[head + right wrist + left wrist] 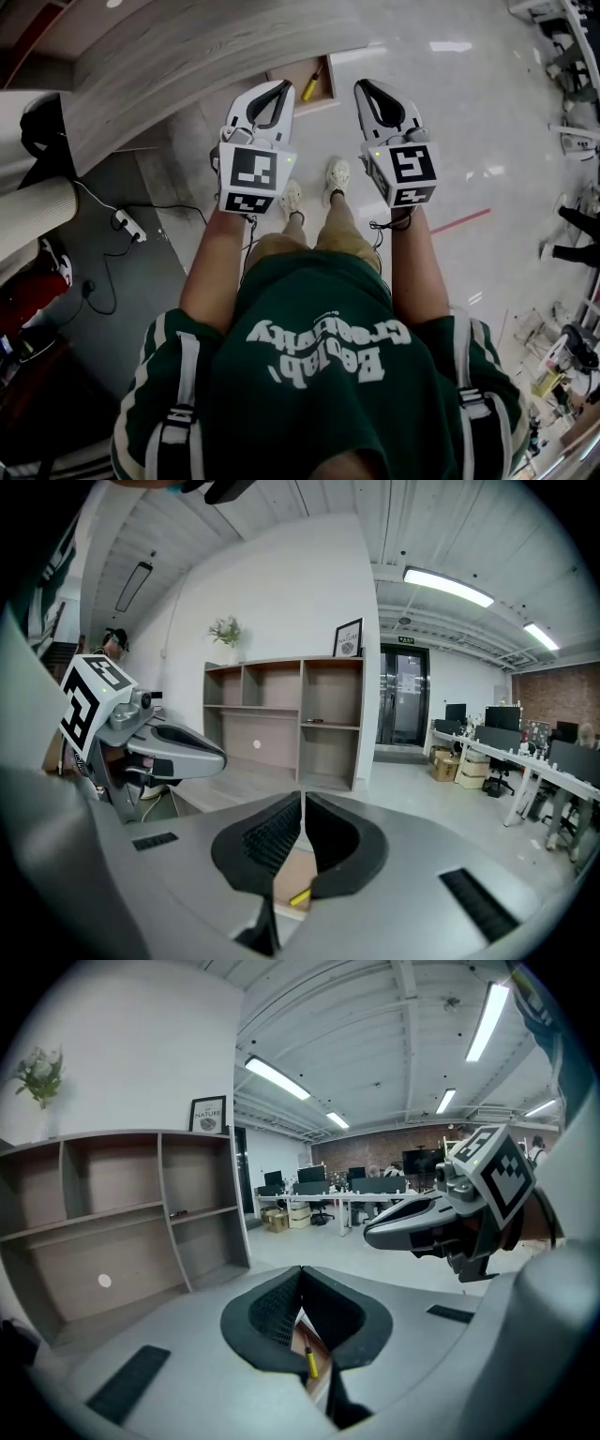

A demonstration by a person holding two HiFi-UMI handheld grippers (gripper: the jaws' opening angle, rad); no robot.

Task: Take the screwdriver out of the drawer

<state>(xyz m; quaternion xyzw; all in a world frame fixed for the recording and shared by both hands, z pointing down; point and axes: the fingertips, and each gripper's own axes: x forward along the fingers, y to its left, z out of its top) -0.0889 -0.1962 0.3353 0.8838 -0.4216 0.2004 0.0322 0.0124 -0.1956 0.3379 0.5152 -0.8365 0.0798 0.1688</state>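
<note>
Starting at the left gripper (301,1283), its jaws are pressed together with nothing between them, and the right gripper (302,803) shows the same: pads meeting along a thin seam, empty. That is the first thing likely to go wrong. If either one arrives at the drawer closed, its blunt nose would only shove the tool rather than straddle it, so one pair has to be spread before it gets low. Both are held side by side in front of the person, well above the floor, angled down toward the drawer (289,80), which stands pulled out from under the wooden cabinet (187,56). The screwdriver (312,84) lies inside it, a slim yellow-handled tool resting on the drawer's bottom, and each gripper view catches it through the gap below its own jaws. Being slim and round, it would probably roll or skid toward a drawer wall if nudged off-centre, and a pinch taken near one end may let it swing and slip out. The drawer sits low, so the reach is long and downward — a jaw could catch the drawer's rim, or knock its front so that it slides shut. With the two grippers so close together, they could also bump each other if both go in at once.
</note>
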